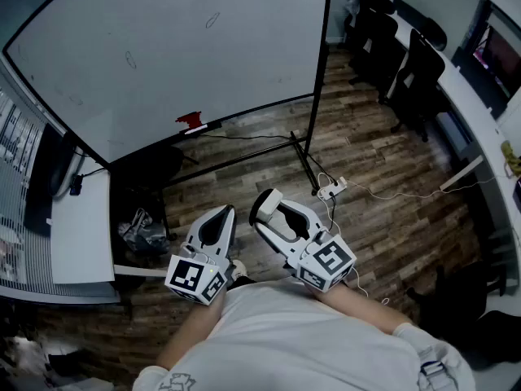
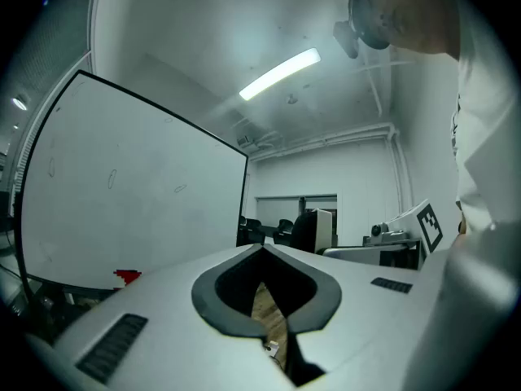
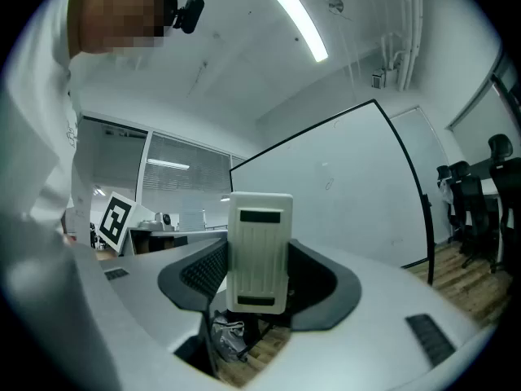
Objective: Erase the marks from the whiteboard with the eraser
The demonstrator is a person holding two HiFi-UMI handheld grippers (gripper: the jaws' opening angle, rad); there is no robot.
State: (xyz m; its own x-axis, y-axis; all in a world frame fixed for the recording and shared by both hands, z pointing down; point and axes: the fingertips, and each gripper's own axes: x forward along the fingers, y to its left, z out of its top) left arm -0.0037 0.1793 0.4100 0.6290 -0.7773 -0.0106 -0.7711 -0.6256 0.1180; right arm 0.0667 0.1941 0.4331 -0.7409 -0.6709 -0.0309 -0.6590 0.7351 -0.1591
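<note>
Right tool (image 1: pixel 269 208) pinches the eraser (image 3: pixel 259 251), which stands upright between its jaws. Left tool (image 2: pixel 262 251) is pressed together and empty. The whiteboard (image 1: pixel 163 55) stands well apart ahead, with faint marks (image 1: pixel 212 20) high on it. Judgement: step closer, set the eraser face flat on each mark, keep a firm grip. No container is in play.

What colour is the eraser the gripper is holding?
The eraser is creamy white with two dark bars; the right gripper view shows it best.
</note>
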